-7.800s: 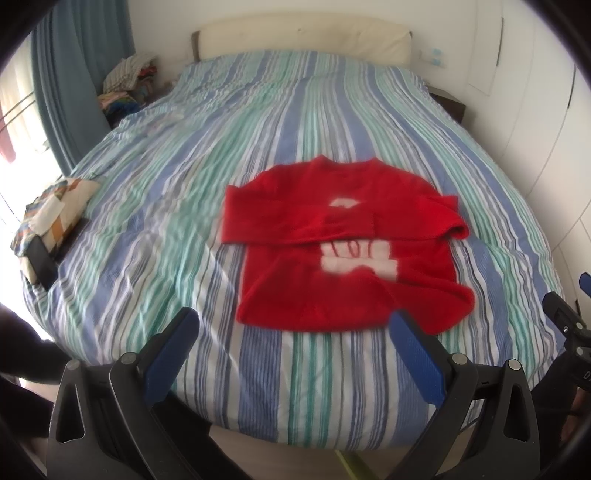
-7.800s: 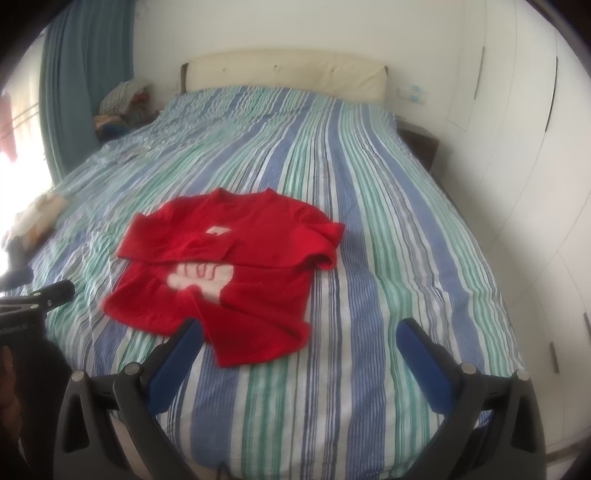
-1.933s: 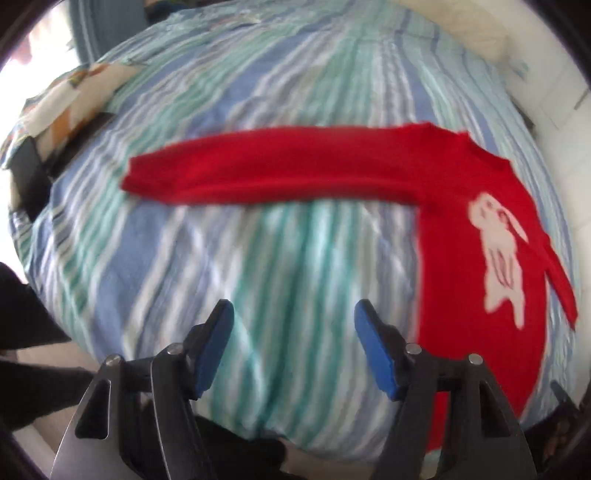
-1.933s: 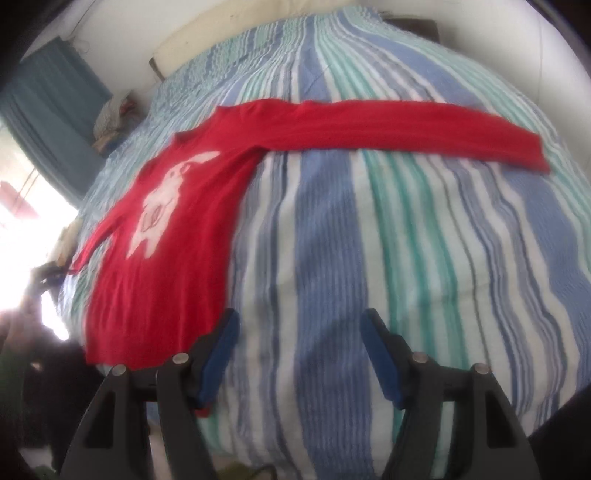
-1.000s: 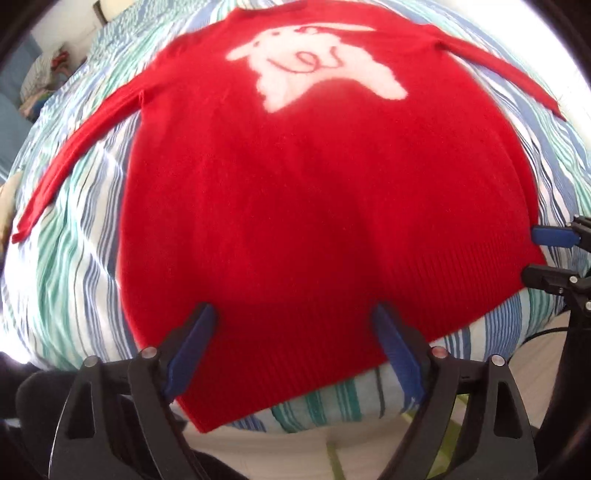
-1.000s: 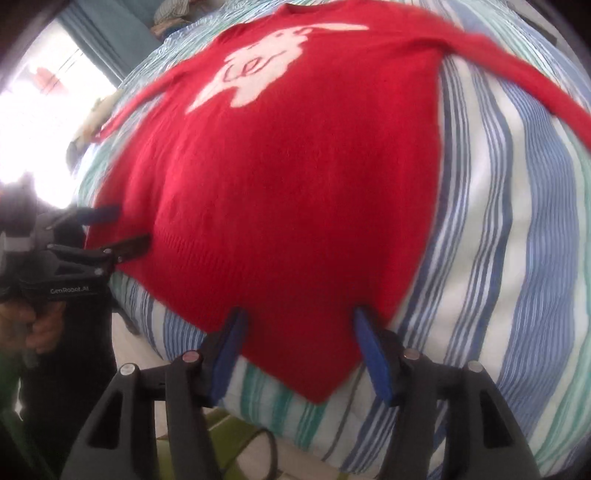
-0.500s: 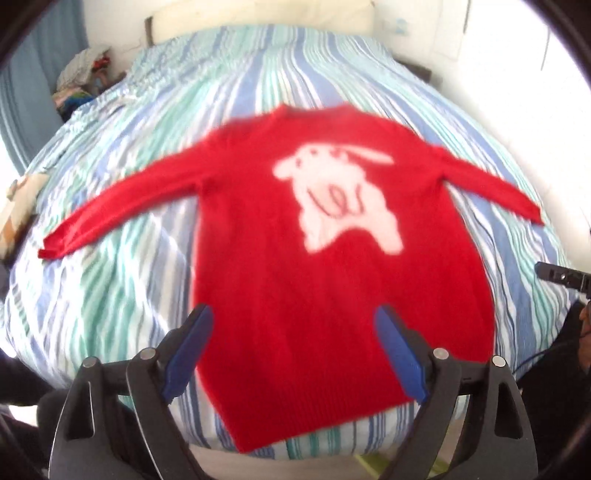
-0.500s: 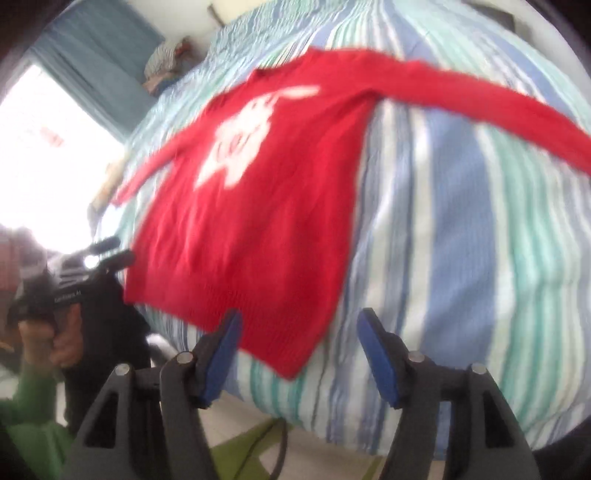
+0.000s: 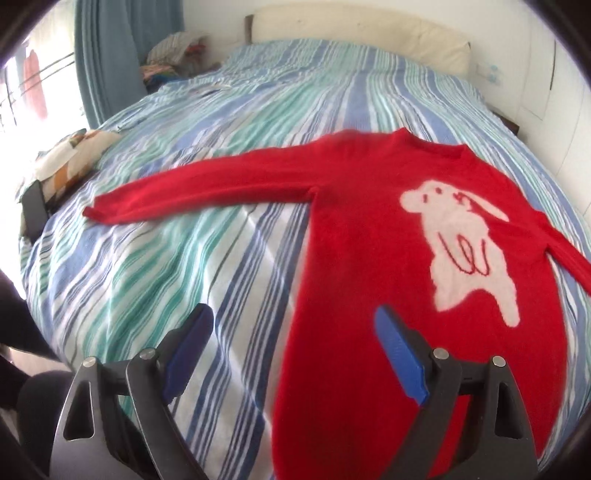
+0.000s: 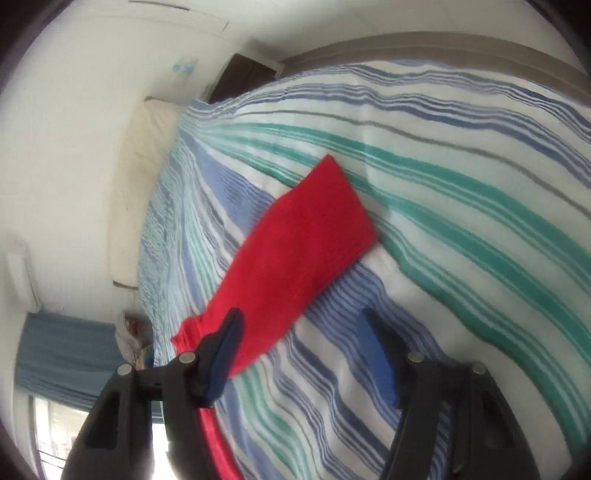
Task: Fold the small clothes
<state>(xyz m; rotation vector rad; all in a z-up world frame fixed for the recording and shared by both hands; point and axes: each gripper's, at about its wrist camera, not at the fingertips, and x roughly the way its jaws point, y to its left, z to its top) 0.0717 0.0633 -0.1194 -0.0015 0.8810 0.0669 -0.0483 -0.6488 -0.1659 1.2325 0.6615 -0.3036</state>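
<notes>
A red sweater (image 9: 362, 258) with a white rabbit design lies spread flat, front up, on the striped bed (image 9: 155, 258). Its left sleeve (image 9: 207, 184) stretches out to the left. My left gripper (image 9: 295, 347) is open and empty, hovering above the sweater's lower left edge. In the right wrist view the other sleeve (image 10: 295, 236) lies flat on the bedcover, cuff toward the upper right. My right gripper (image 10: 303, 354) is open and empty, close above that sleeve, with its left finger over the red cloth.
A cream headboard (image 9: 354, 33) and white wall stand at the far end. A blue curtain (image 9: 110, 55) and a pile of clothes (image 9: 173, 55) are at the far left. A patterned cushion (image 9: 70, 155) lies at the bed's left edge.
My left gripper has swung left and closer, toward the left sleeve side. My right gripper has turned and moved over the right sleeve. The sweater was unfolded and spread out earlier.
</notes>
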